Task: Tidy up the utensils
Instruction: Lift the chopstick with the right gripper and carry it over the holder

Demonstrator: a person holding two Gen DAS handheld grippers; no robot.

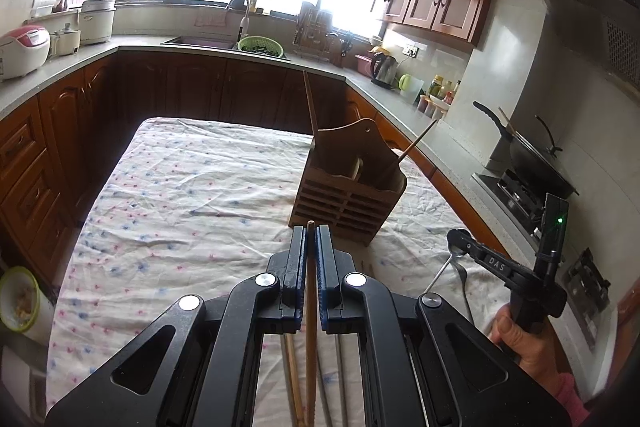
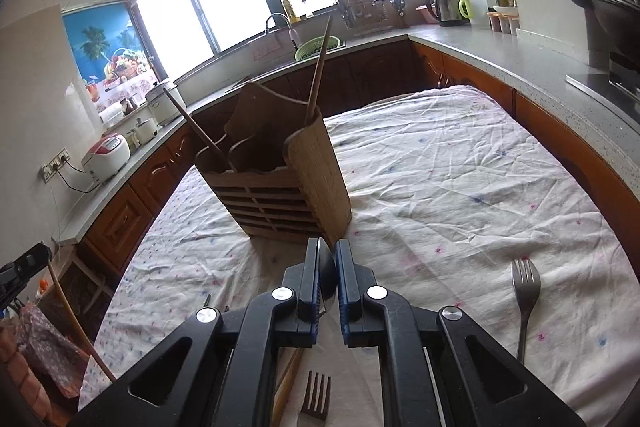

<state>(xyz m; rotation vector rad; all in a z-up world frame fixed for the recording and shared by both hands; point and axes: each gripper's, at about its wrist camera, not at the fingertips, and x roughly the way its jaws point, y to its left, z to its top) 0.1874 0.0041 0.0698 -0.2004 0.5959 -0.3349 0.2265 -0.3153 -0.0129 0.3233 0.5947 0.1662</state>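
The left tongs are clamped on a wooden chopstick, which runs back between the blue pads with its tip showing just past the fingertips. The right tongs are pressed together on the dark bowl of a metal spoon; in the left view that spoon hangs down from them above the cloth. A wooden utensil holder stands upright on the tabletop, which is covered with a pale flower-print cloth, just beyond both tongs. 2 chopsticks already lean in its compartments, one at the left end, one at the right end. On the cloth lie a metal fork to the right of the right tongs, a dark fork below them, and another chopstick under the left tongs.
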